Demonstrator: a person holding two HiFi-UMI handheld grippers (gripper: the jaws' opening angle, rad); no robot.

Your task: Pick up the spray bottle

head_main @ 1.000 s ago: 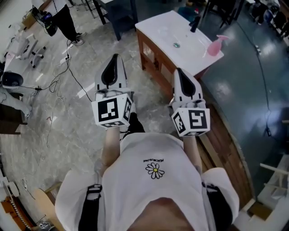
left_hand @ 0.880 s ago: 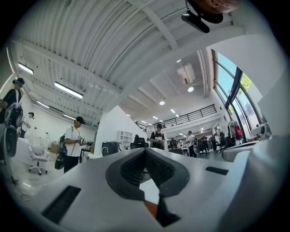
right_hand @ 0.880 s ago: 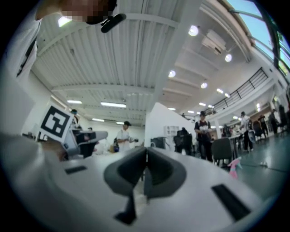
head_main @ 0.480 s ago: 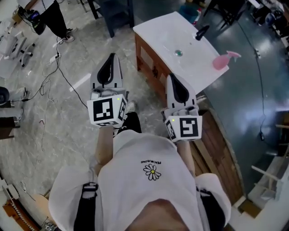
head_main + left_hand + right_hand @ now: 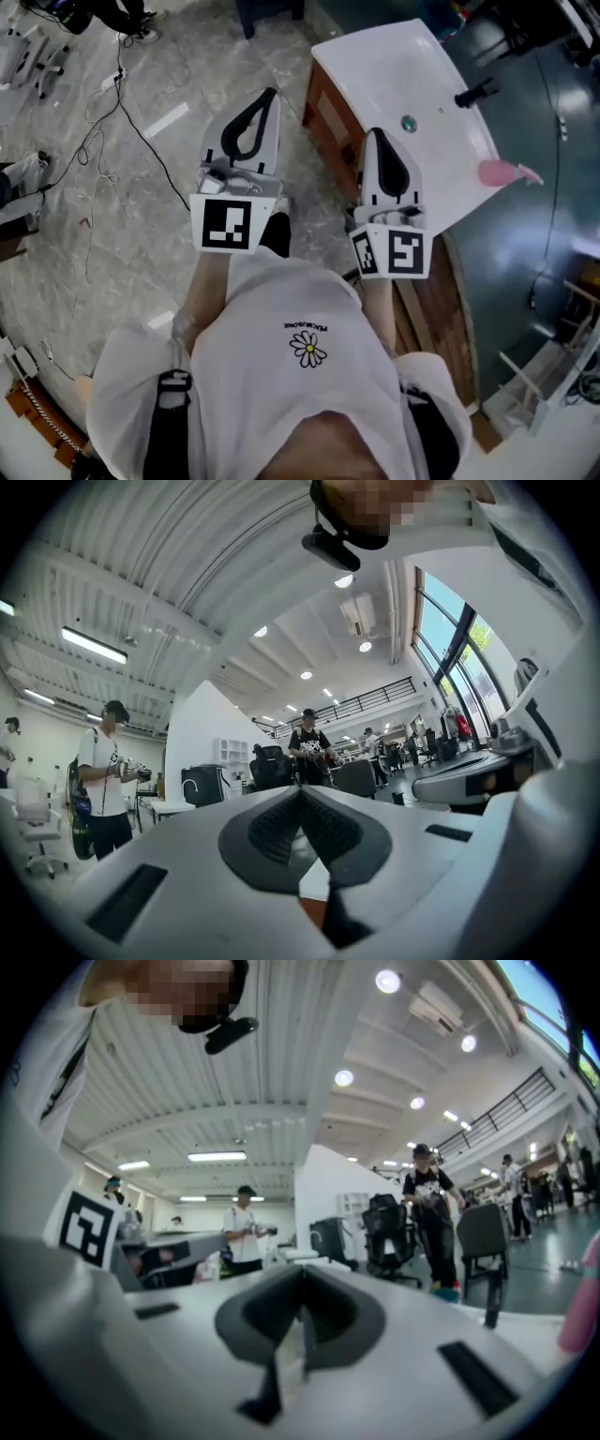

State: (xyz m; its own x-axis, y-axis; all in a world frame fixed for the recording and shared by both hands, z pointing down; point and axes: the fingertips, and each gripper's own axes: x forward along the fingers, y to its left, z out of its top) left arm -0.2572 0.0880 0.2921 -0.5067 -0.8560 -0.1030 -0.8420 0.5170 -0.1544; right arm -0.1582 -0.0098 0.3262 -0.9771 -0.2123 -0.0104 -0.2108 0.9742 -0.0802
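White counter (image 5: 375, 66) bears pink spray bottle (image 5: 502, 172); left gripper (image 5: 269, 92), right gripper (image 5: 375, 133) closed.

Two hand-held grippers (image 5: 270, 94) (image 5: 375, 134) — one spray bottle (image 5: 497, 172), one washbasin (image 5: 389, 70).

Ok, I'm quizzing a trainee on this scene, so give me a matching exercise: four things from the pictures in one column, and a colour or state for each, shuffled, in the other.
Things:
1. spray bottle
2. faucet
3. right tongs
4. sink counter

Colour or state:
a. white
b. shut, nothing between them
c. pink
d. black

Pairs: 1-c, 2-d, 3-b, 4-a.
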